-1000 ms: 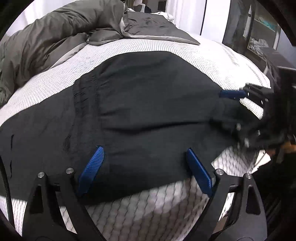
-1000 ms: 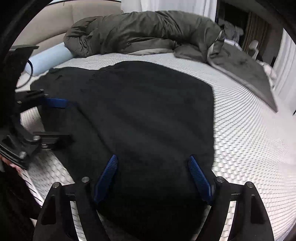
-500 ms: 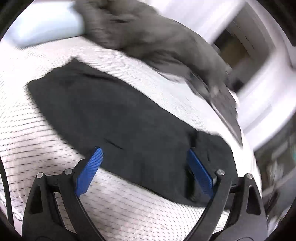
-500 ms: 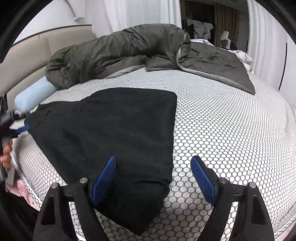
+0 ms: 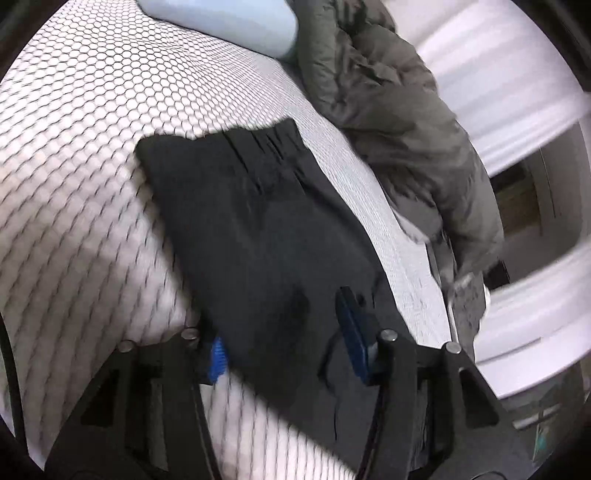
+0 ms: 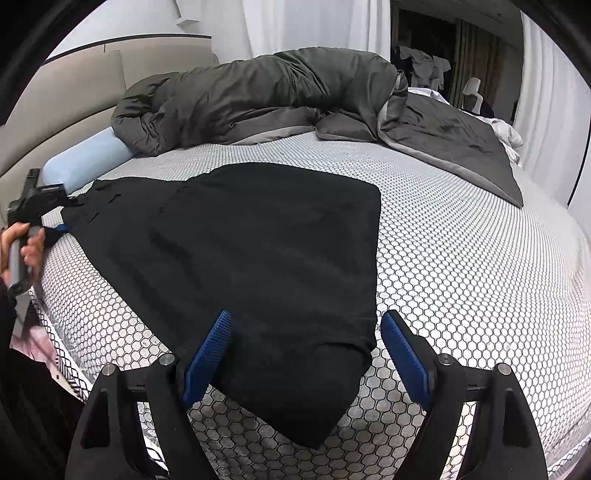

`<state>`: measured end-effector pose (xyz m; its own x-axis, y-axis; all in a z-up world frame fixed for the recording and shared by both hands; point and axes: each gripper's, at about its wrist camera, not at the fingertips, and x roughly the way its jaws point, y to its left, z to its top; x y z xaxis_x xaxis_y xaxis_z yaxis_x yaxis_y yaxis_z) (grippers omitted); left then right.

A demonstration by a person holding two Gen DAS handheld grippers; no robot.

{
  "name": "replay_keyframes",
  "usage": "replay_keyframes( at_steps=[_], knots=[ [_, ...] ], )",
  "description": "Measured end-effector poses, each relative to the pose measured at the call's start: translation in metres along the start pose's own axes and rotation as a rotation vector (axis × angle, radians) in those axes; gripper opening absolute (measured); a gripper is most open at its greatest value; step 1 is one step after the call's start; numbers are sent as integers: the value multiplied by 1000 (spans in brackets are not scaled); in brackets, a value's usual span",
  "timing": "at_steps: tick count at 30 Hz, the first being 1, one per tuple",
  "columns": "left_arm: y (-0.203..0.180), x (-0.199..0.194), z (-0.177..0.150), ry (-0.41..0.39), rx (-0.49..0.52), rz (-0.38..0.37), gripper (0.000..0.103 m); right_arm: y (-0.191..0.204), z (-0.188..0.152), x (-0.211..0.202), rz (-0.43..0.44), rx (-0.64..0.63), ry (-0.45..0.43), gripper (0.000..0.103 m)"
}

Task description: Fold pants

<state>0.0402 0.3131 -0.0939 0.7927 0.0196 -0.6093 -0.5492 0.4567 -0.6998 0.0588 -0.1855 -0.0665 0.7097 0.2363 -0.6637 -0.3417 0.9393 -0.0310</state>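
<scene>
Bedroom in a home — lived-in.
Wide bed under a honeycomb-print cover, padded headboard, rumpled grey-green duvet, pale blue bolster pillow; white curtains behind — clothes hanging in a dark doorway.

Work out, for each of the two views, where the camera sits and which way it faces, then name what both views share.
Left wrist: rides the left gripper at the waistband end of the pants, facing along them toward the duvet; own fingers show.
Right wrist: rides the right gripper at the pants' other end, facing the headboard; own fingers, plus a hand holding the left gripper, show.
Shared: pants, duvet, blue pillow, mattress.
</scene>
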Motion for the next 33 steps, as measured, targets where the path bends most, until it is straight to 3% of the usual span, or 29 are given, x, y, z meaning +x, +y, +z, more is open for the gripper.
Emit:
replay_keyframes(
  at_steps=[1,4,7,10,12,15,18,20,22,23,25,26,29,33],
  knots=[
    [-2,11,6,-9,-8,22,19,-1,-1,-1,-1,5,-1,85],
    [-8,19,12,-42,-46,37,3,-3,-2,0,-2,11,2,85],
    [-37,-1,5,-134,63,55,1,-8,-3,1,-13,20,7,85],
    [-94,-30,-17,-220,255,30,1,-15,-1,2,-24,46,7,85],
    [-146,-44,-51,-237,419,-25,1,-20,1,2,-32,62,6,85],
    [-205,-39,-107,-136,558,-153,1,-24,6,2,-40,77,-5,85],
    [-267,-10,-198,102,777,-285,5,-31,10,5,-74,101,-4,85],
    [-283,4,-254,258,912,-354,12,-39,10,9,-100,133,8,85],
    [-287,9,-298,355,1059,-375,28,-49,10,12,-116,172,20,85],
    [-284,9,-313,372,1116,-363,29,-54,9,13,-122,191,24,85],
    [-274,4,-326,390,1158,-369,46,-63,7,13,-133,218,29,85],
    [-267,2,-327,411,1150,-393,50,-66,6,13,-136,230,31,85],
    [-250,-7,-313,408,1091,-429,52,-74,5,9,-122,267,21,85],
    [-238,-21,-266,371,968,-523,57,-74,9,1,-34,305,-18,85]
  ],
)
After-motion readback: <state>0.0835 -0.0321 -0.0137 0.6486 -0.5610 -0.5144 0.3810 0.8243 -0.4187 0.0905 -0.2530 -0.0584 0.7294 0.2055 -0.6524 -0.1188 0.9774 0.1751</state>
